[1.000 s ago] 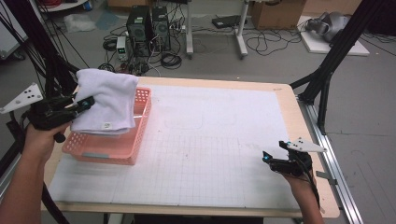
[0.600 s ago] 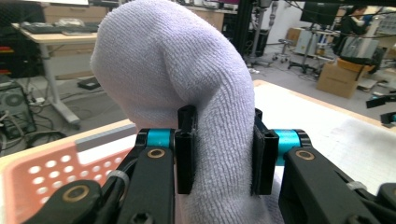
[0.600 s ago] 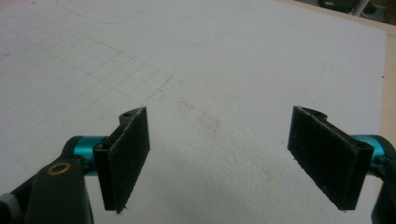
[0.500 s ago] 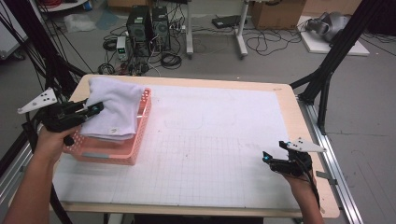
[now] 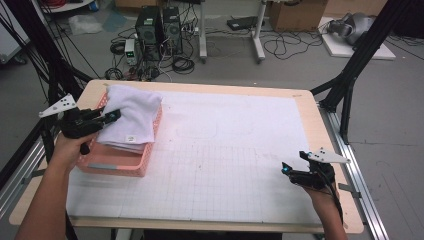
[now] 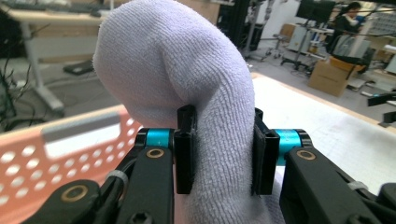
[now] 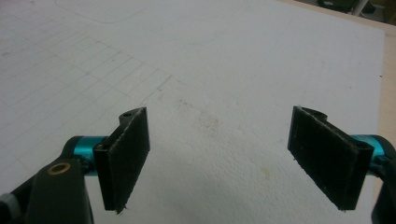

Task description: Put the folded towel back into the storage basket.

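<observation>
A folded white towel (image 5: 131, 116) lies across the pink perforated basket (image 5: 122, 165) at the table's left. My left gripper (image 5: 111, 116) reaches in from the left and is shut on the towel's near edge. In the left gripper view the thick towel (image 6: 196, 79) bulges up between the two pads (image 6: 186, 149), which press on it from both sides, with the basket wall (image 6: 60, 154) to the left. My right gripper (image 5: 291, 171) rests near the table's right front, open, its pads (image 7: 128, 156) wide apart over the bare white mat (image 7: 224, 93).
A white gridded mat (image 5: 225, 150) covers most of the wooden table (image 5: 320, 115). Black frame legs (image 5: 350, 75) stand at the right edge. Computers and cables (image 5: 160, 30) lie on the floor beyond the far edge.
My left gripper has carried the towel down and toward the far left, settling it lower into the basket. The right gripper has stayed where it was.
</observation>
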`<move>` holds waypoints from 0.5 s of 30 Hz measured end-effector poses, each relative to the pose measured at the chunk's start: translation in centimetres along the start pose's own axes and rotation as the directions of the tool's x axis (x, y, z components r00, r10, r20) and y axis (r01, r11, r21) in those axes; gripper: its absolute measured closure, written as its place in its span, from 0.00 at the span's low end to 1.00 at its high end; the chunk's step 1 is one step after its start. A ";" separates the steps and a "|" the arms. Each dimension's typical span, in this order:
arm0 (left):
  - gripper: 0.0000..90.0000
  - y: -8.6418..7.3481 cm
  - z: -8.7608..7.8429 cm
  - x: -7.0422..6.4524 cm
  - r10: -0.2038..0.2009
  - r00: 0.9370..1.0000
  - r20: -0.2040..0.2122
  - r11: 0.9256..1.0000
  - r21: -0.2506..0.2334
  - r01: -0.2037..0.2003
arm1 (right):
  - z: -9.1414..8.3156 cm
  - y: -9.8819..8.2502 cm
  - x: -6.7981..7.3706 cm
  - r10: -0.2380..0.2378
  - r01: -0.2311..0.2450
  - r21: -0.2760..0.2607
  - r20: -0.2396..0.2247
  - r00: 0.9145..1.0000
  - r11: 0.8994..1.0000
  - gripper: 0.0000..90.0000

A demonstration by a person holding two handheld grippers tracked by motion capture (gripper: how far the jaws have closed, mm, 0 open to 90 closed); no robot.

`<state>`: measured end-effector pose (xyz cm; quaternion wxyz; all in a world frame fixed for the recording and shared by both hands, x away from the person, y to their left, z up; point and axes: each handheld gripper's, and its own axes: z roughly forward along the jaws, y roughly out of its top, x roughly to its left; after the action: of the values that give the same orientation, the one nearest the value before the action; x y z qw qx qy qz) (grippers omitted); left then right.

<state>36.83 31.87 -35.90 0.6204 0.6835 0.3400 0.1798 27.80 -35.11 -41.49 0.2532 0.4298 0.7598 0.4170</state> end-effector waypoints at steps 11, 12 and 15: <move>0.76 -0.6 -0.9 1.0 -0.007 0.997 -0.071 0.998 0.067 0.011 | 0.0 0.0 0.0 -0.001 0.001 0.001 0.001 1.000 1.000 0.22; 0.76 -0.7 -0.9 1.1 -0.007 0.998 -0.067 0.998 0.066 0.012 | 0.0 0.0 0.0 -0.001 0.001 0.001 0.001 1.000 1.000 0.22; 0.76 -0.9 -0.8 1.0 -0.006 0.999 -0.051 0.998 0.066 0.010 | 0.0 0.0 0.0 -0.001 0.001 0.002 0.002 1.000 1.000 0.22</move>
<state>36.73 33.15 -36.77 0.5894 0.6975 0.3640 0.1832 27.80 -35.10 -41.49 0.2535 0.4302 0.7602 0.4156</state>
